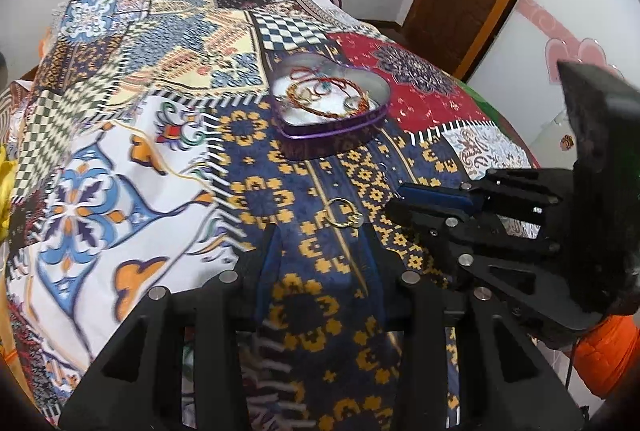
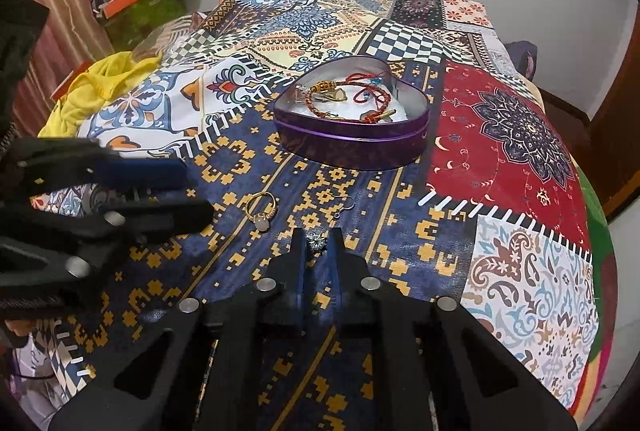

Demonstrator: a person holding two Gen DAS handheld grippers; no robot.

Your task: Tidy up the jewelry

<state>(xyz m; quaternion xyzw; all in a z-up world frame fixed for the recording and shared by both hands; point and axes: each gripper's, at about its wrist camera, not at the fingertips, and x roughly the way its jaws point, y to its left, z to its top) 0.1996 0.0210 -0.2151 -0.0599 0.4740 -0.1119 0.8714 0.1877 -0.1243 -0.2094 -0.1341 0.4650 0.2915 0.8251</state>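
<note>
The patchwork cloth [image 2: 500, 159] covers the whole surface under both tools, printed in navy, gold, red and white panels.

The heart-shaped tin [image 2: 352, 139], purple-walled and without a lid, sits on the cloth ahead of both grippers, well apart from either. It holds red cord bracelets [image 2: 372, 93] and other small pieces too tangled to separate by eye.

Left hand-held gripper [image 1: 320, 231]: angled down toward the cloth, its fingers spread wide with nothing between them. In the right wrist view it enters from the left edge, fingers pointing right, one above the other.

Right hand-held gripper [image 2: 316, 237]: angled down and forward, fingertips close to the cloth, jaws drawn in narrow around a small sparkly earring [image 2: 317, 244] at the tips. Firm contact on the earring cannot be confirmed from these views. In the left wrist view this tool [image 1: 404, 201] lies to the right, fingers pointing left.

The gold ring [image 1: 342, 213] with a pale stone lies on the navy panel just ahead of the left tool's open fingertips, near the right tool's tips, touching neither.

A thin wire hook [image 2: 346, 207] lies on the cloth just ahead of the right tool's fingertips, between them and the tin.
</note>
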